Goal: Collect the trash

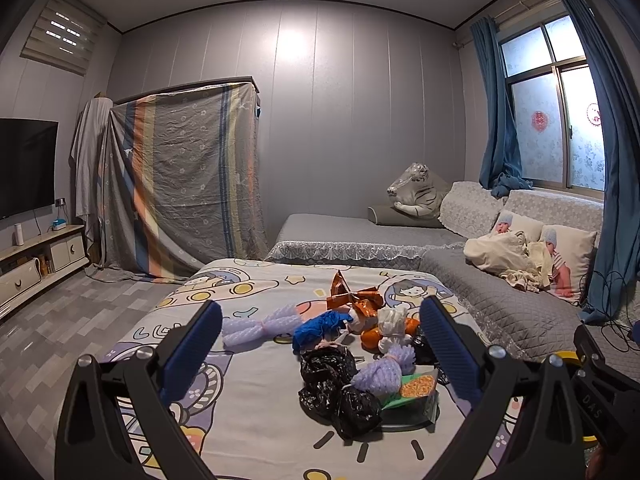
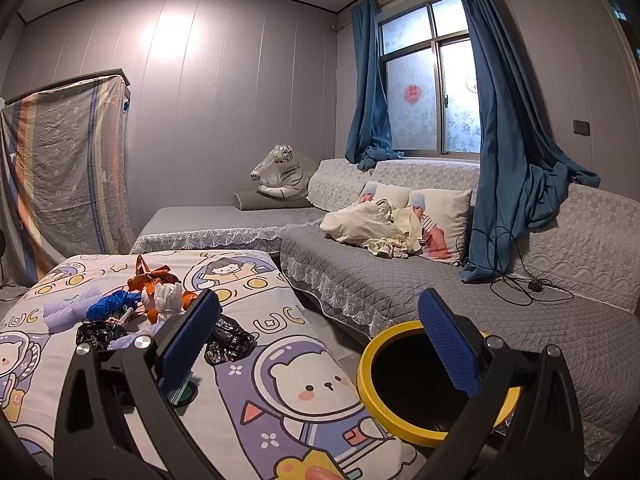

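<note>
1. Left gripper: jaws spread wide, nothing between them. It hangs above the trash pile on the cartoon-print bedsheet, not touching anything.
2. Right gripper: also spread wide and empty, aimed between the sheet edge and the yellow-rimmed bin.
3. Where the trash is: one cluster mid-sheet. Nothing looks collected yet; the bin interior reads black, contents can't be told.
4. Bin sits on the floor just beside the sheet's right edge, between it and the grey sofa.
5. Handling, my read:
   - Black plastic bags: crumpled film, light, slippery, will squash. Pinch a bunched fold, not a flat face.
   - Purple foam nets and: soft, springy, near weightless. Grab at the tied waist.
   - Orange foil wrapper: stiff, crinkly, slick. Take it at the twisted middle.
   - Blue crumpled bag and white crumpled piece: soft, any fold works.
   - Orange fruit-like pieces: rounder and firmer, may roll; centre the jaws.
   - Green packet: flat, take an edge.
6. Writing: "DAS" on the black gripper body at the right edge of the left wrist view. Sheet print shows letter-like shapes, not a clear word. Packet text too small to read.
</note>
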Tool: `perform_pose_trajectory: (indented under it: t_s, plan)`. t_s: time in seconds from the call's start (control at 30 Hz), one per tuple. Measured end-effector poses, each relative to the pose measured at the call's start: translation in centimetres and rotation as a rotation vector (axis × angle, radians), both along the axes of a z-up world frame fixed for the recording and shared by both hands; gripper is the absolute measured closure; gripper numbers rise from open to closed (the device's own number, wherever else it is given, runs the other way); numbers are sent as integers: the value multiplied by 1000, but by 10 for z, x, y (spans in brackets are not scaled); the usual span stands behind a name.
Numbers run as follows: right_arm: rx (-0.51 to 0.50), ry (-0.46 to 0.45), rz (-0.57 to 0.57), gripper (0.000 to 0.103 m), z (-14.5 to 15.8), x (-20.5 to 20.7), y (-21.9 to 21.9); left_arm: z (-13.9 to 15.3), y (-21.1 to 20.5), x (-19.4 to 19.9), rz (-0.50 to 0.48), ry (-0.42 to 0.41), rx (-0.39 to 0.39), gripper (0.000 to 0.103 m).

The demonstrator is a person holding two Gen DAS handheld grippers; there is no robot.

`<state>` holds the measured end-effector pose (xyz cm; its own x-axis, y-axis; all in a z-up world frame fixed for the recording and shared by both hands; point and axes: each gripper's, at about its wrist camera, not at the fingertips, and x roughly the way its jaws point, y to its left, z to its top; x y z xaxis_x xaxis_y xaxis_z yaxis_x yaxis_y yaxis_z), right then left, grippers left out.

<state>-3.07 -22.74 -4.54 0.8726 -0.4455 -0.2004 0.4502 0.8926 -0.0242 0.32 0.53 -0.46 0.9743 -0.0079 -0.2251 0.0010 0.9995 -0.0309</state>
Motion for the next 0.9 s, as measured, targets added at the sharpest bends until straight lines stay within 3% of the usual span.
perform_pose_trajectory:
  t_s: [0.9]
  plan:
    - [3,8,4,8,-6,1,-4,-3,1,3,-3,12,-2,8]
